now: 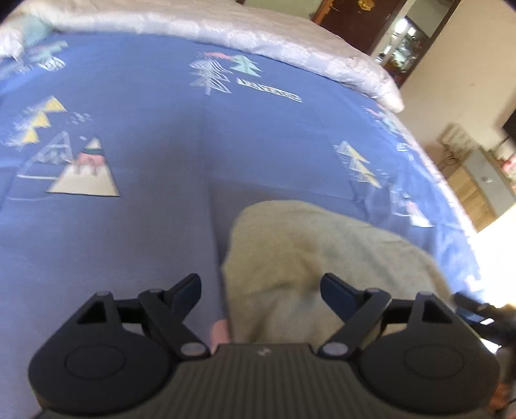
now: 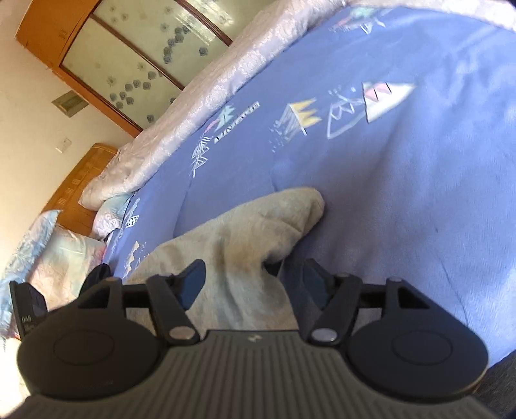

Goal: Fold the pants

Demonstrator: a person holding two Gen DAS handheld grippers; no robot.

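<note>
Left gripper (image 1: 261, 287): spread wide, empty, above the near edge of the pants (image 1: 309, 258). Pants: pale beige, bunched in a heap on the blue bedsheet (image 1: 145, 225), near the bed's front edge. White quilt (image 1: 225, 29): along the sheet's far side, well apart from the pants. Right gripper (image 2: 254, 278): likewise spread wide, gripping nothing, one finger (image 2: 193, 280) over the pants (image 2: 245, 225), the other over bare sheet (image 2: 403, 209) just beside the pants.
</note>
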